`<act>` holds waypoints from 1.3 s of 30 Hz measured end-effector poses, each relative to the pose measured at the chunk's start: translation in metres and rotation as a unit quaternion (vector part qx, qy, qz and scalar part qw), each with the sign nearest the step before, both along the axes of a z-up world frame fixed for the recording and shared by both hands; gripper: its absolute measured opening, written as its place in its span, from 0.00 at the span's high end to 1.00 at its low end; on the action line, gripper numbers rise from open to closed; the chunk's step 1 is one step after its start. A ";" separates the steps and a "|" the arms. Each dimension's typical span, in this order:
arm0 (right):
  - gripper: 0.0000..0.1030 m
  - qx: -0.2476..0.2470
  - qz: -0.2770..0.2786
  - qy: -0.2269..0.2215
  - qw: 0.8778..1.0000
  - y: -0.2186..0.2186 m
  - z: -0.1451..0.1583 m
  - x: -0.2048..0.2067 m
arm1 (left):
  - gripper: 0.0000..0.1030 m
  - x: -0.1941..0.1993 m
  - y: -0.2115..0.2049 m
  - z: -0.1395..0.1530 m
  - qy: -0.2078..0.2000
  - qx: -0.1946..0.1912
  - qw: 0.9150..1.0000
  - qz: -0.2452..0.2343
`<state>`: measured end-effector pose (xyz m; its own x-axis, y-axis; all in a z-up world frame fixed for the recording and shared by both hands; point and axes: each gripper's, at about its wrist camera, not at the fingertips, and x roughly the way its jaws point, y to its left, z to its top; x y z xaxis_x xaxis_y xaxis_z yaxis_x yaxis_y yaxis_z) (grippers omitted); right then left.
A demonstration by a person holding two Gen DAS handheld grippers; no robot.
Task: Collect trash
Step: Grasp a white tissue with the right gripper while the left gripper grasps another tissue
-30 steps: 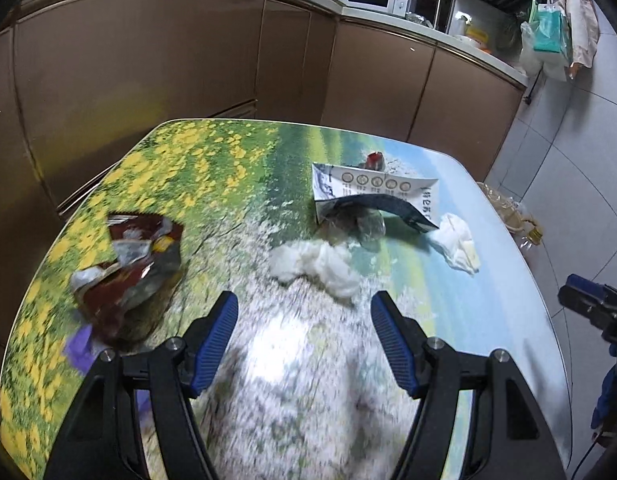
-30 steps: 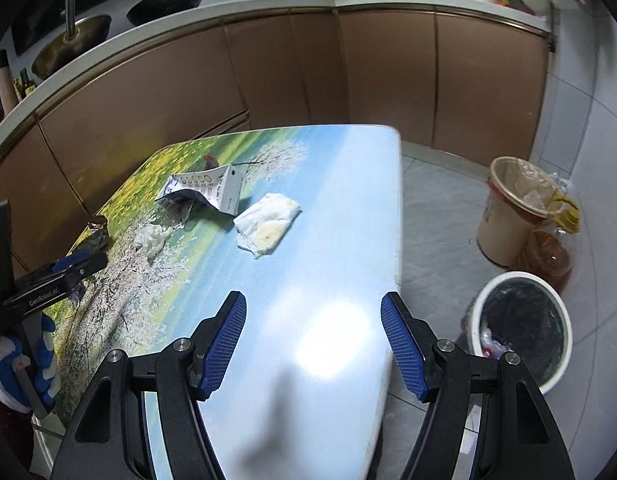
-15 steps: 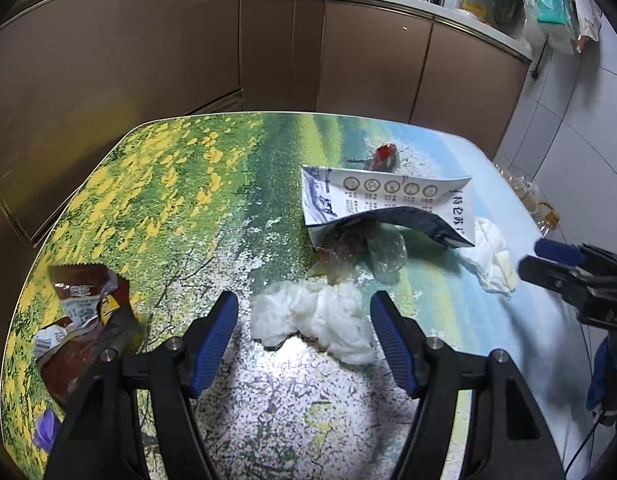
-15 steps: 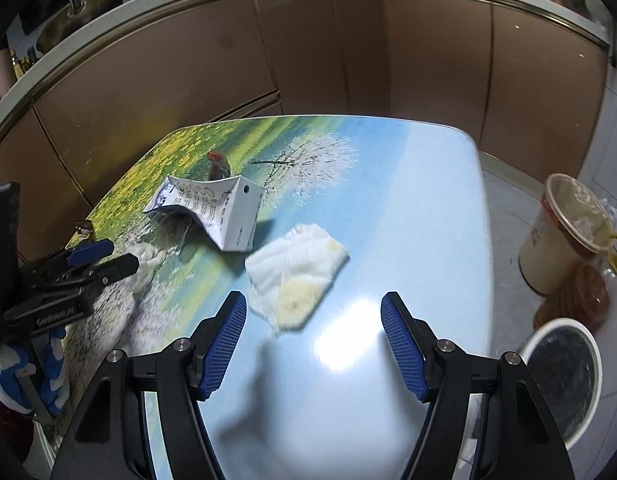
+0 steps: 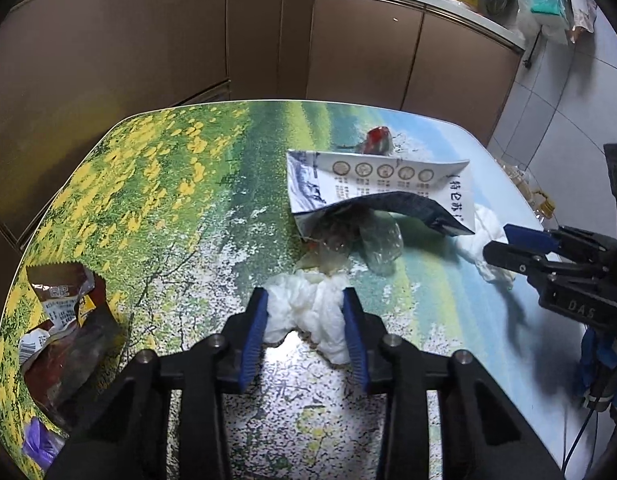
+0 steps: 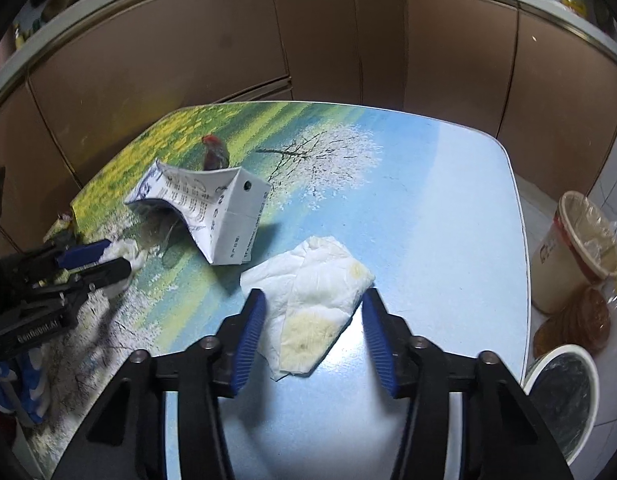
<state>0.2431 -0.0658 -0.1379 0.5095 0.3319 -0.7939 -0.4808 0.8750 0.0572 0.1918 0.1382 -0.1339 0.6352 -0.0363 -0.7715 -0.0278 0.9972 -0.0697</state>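
Observation:
My left gripper [image 5: 304,320] has its blue pads closing around a crumpled white tissue [image 5: 308,308] on the flower-print table [image 5: 156,184]; they touch its sides. My right gripper [image 6: 313,328] is open, its fingers either side of a stained white napkin [image 6: 312,296] lying flat. A white and blue carton [image 5: 372,184] lies crushed beyond, with clear plastic wrap [image 5: 360,240] under it and a red wrapper [image 5: 378,138] behind. A brown snack bag [image 5: 64,320] lies at the left edge. The carton also shows in the right wrist view [image 6: 212,212].
Brown cabinets [image 5: 268,40] ring the table. On the floor to the right stand a white bin with a black liner [image 6: 564,392] and a tan bucket [image 6: 568,248]. A purple scrap [image 5: 40,444] lies at the table's near left corner.
Both grippers moved forward over the table. The left fingers narrowed around the crumpled tissue. The right gripper came up to the stained napkin, still open.

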 end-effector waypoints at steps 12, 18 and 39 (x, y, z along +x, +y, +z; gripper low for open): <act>0.91 0.001 0.018 0.003 1.000 0.000 0.001 -0.027 | 0.83 -0.012 -0.001 0.003 -0.004 -0.007 1.000 0.002; 0.91 0.007 0.023 0.016 1.000 -0.014 0.004 -0.064 | 0.84 -0.041 -0.015 0.016 -0.015 -0.001 1.000 -0.006; 0.91 0.059 0.005 -0.058 0.997 -0.058 0.088 -0.182 | 0.84 -0.160 -0.068 0.103 -0.121 0.046 0.991 -0.029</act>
